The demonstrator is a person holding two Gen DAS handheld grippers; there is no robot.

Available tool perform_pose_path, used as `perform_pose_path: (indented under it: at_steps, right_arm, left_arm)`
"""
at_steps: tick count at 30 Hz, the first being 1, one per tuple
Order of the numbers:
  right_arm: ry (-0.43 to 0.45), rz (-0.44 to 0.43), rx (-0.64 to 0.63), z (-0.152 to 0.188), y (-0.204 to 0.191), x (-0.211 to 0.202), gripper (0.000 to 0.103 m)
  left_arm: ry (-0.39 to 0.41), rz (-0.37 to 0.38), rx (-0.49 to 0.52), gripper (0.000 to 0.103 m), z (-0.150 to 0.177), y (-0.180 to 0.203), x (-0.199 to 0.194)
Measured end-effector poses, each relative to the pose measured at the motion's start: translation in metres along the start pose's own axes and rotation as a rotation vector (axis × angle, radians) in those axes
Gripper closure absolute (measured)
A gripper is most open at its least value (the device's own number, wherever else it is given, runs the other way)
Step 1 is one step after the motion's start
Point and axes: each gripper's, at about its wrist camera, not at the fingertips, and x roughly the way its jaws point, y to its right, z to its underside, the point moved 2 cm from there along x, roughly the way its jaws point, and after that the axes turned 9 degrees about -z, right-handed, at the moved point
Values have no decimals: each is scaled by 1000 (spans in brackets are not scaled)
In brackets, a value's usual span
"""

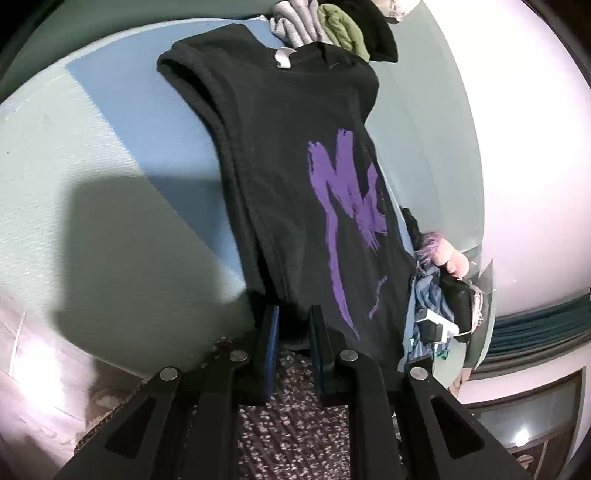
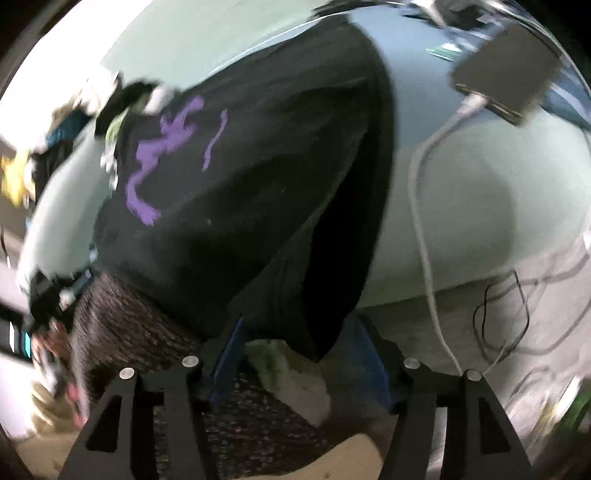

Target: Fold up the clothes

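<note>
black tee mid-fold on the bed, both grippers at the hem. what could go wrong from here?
1. The right gripper has its jaws wide, with only a hanging corner of the black T-shirt between them; closing may catch a single layer or miss.
2. The white cable and phone lie beside the shirt; a sweep to the side could snag them.
3. The pile of clothes touches the collar end and could get dragged along.
</note>
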Motion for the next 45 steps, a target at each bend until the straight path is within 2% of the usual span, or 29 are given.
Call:
perform_pose_path:
  at_steps: [3, 4, 5, 7, 8, 10, 13, 17, 20, 23, 25, 26, 27, 28, 30, 32, 33, 37, 39, 40, 42, 43, 45]
  right_arm:
    - [-86, 18, -57, -2, -2, 24, 39]
    - [-118, 17, -60, 1, -2, 33, 49]
    - [-150, 16, -63, 3, -1, 41, 75]
    - [-171, 23, -46, 6, 1, 49, 101]
    - [-146, 16, -30, 6, 2, 43, 102]
    - [-84, -5, -1, 3, 2, 27, 102]
    - [32, -49, 28, -5, -1, -16, 102]
    - [29, -28, 37, 4, 6, -38, 102]
    - [35, -41, 67, 7, 7, -38, 102]
    - [30, -33, 43, 5, 3, -36, 102]
    - [15, -33, 33, 4, -3, -32, 102]
    - [6, -37, 28, 3, -5, -28, 102]
    - [-4, -40, 24, 2, -7, -24, 102]
    - [-12, -39, 18, 2, -9, -21, 102]
    - [-25, -35, 8, 5, -11, -16, 102]
    - [-28, -43, 7, 8, -12, -13, 101]
    - [-28, -45, 6, 8, -12, -12, 101]
    - [-18, -37, 30, 10, -7, -13, 100]
    - [-10, -38, 47, 10, -4, -13, 100]
    - [-2, -39, 51, 10, -3, -15, 100]
    - [24, -41, 52, 11, -3, -20, 100]
    - [36, -42, 52, 11, -3, -22, 101]
    - [68, -47, 50, 11, -4, -29, 101]
  left_arm:
    - [2, -11, -1, 87, 1, 0, 1]
    - [3, -14, -3, 87, 1, 0, 1]
    - [3, -20, -5, 87, 2, 0, 2]
    - [7, -28, -10, 89, 2, 2, 2]
    - [17, -16, -15, 95, 2, 3, -1]
    - [42, 16, -26, 97, -1, 6, -8]
    - [58, -23, 13, 99, -2, 16, -15]
    - [45, -8, 18, 100, 0, 20, -13]
    - [28, -6, -10, 100, -1, 15, -11]
    - [-18, -45, -7, 100, 0, 15, -6]
    - [-66, -97, -36, 99, 2, 12, -1]
    - [-74, -130, -55, 96, 3, 11, 1]
    - [-76, -157, -73, 89, 4, 9, 2]
    - [-82, -161, -84, 84, 5, 8, 4]
    - [-103, -138, -103, 60, 7, 8, 9]
    - [-108, -105, -144, 48, 6, 8, 11]
    - [-107, -99, -166, 44, 5, 8, 11]
    - [-115, -88, -216, 43, 3, 12, 19]
    - [-127, -106, -218, 48, 3, 17, 26]
    - [-131, -147, -218, 53, 4, 19, 28]
    - [-125, -214, -256, 81, 5, 14, 28]
    - [-124, -230, -284, 89, 6, 9, 27]
    - [-116, -183, -316, 92, 7, 3, 22]
